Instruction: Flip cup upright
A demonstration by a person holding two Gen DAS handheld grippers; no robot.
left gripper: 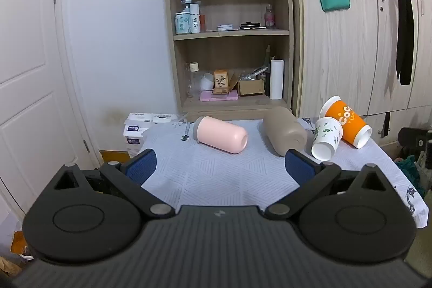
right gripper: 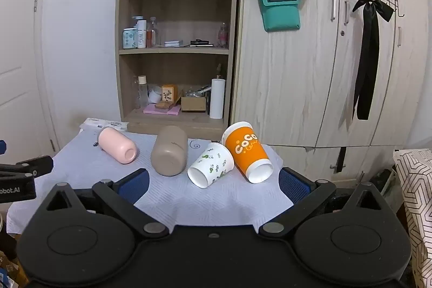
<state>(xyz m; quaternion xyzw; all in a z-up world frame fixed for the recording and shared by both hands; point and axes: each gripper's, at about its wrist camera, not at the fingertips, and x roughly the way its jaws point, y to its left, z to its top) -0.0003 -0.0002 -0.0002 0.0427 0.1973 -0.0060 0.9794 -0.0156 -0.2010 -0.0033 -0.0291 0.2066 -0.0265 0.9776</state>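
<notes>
Both jaws gape wide, empty, short of four toppled cups (pink cup (left gripper: 221,134), orange cup (right gripper: 247,151)) on the cloth (right gripper: 189,201)

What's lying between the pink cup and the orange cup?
Two things: the tan cup next to the pink cup, then the white leafy cup touching the orange cup. All four lie tipped over; the right wrist view shows it best.

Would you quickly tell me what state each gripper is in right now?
Left gripper: open, holding nothing, short of the pink cup.
Right gripper: open, holding nothing, facing the white cup.
</notes>
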